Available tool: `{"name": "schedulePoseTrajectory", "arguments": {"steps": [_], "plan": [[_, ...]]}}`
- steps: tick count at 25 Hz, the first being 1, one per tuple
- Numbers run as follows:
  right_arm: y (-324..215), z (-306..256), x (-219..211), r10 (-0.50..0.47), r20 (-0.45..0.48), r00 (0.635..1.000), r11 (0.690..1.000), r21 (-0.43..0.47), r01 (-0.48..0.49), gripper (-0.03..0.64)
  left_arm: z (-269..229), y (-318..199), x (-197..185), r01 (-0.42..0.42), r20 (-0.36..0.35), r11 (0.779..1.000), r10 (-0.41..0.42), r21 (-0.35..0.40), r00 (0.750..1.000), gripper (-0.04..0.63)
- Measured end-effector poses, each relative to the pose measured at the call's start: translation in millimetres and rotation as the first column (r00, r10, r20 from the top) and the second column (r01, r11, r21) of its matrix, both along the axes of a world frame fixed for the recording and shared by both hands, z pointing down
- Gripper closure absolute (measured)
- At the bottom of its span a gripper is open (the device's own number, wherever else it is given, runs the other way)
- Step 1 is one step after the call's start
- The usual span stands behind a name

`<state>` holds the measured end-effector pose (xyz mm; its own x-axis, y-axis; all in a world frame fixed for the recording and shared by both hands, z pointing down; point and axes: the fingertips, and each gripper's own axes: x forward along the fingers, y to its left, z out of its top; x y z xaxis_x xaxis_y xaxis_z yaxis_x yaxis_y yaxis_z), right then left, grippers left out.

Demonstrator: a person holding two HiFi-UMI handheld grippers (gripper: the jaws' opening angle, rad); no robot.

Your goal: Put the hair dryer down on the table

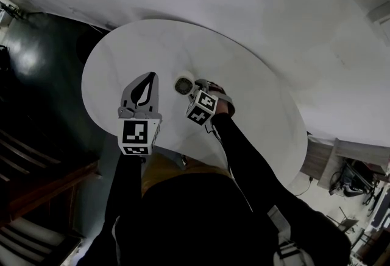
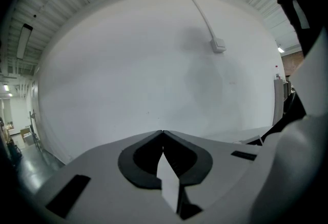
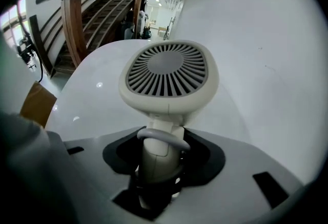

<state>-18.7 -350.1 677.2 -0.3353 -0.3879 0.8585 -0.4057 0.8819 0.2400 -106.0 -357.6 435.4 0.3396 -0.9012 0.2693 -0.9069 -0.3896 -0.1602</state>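
A cream hair dryer points its round vent grille at the right gripper view's camera, and its handle runs down between the jaws. My right gripper is shut on that handle, with a grey loop lying across it. In the head view the dryer's head hangs low over the round white table, just ahead of the right gripper; whether it touches the top I cannot tell. My left gripper is over the table to the left, shut and empty, its tips meeting.
A white wall stands behind the table. Wooden stairs and a dark floor lie to the left, with a brown box by the table's edge. Loose equipment sits at the lower right. A white cable with a small box hangs on the wall.
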Motion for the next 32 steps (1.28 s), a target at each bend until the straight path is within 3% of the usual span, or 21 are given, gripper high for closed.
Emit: {"name": "schedulePoseTrajectory", "arguments": {"steps": [11, 16, 23, 32], "plan": [[8.4, 1.4, -0.7, -0.005, 0.055, 0.998, 0.996, -0.085, 0.009, 0.390, 7.1, 0.9, -11.5, 0.012, -0.008, 1.000, -0.012, -0.023, 1.000, 0.580], [26.6, 6.1, -6.2, -0.001, 0.104, 0.995, 0.981, -0.191, 0.021, 0.357, 6.0, -0.8, -9.5, 0.001, -0.015, 1.000, -0.002, -0.017, 1.000, 0.580], [57.5, 22.5, -19.7, -0.106, 0.043, 0.993, 0.963, -0.244, 0.113, 0.311, 4.9, 2.1, -13.9, -0.002, -0.018, 1.000, 0.002, -0.016, 1.000, 0.580], [63.7, 24.7, -22.3, -0.090, 0.046, 0.995, 0.960, -0.263, 0.099, 0.305, 8.7, 4.8, -26.4, 0.002, -0.029, 1.000, -0.003, -0.028, 1.000, 0.580]]}}
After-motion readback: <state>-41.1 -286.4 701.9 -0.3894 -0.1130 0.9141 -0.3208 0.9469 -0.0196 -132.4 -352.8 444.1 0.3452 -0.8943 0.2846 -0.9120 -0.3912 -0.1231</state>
